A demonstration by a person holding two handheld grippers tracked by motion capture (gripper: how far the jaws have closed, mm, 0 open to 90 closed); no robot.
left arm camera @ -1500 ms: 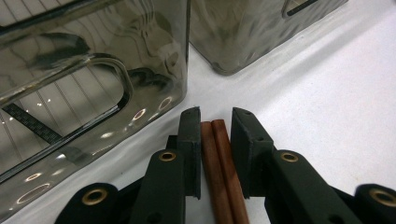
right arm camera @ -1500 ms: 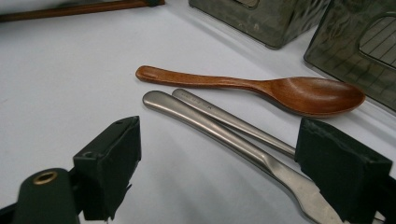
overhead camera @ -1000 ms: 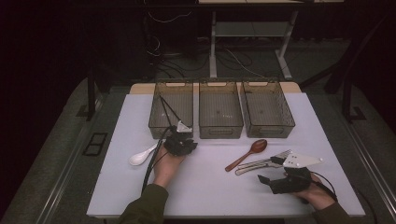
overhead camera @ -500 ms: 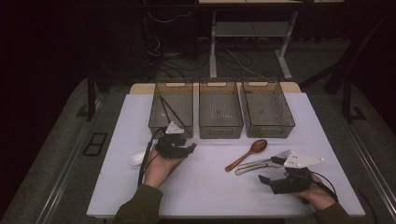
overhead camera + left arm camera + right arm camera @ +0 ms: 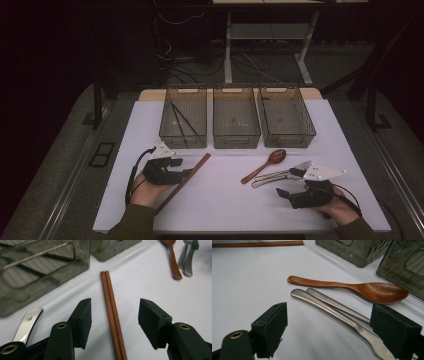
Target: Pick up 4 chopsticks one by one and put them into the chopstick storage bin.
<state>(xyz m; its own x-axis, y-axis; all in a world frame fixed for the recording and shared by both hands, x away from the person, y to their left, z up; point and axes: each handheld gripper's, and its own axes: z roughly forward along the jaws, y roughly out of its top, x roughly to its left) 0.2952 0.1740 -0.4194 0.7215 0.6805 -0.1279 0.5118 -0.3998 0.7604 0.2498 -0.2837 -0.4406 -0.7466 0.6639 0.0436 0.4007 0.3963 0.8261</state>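
A pair of brown wooden chopsticks lies slanted on the white table. My left gripper hovers over their middle, open, and the chopsticks run between its jaws in the left gripper view. A shiny spoon handle lies just left of that gripper. My right gripper rests near the front right, open and empty. Just ahead of it lie a wooden spoon and two metal utensils, side by side. They appear in the high view as the wooden spoon and the metal utensils.
Three smoky see-through bins stand in a row at the back: left, middle, right. Thin dark sticks lean inside the left bin. The table's front edge runs close to both hands.
My left gripper has drawn back from the left bin toward the near left and now straddles the chopsticks. It now hides the pale spoon. The right gripper has stayed put.
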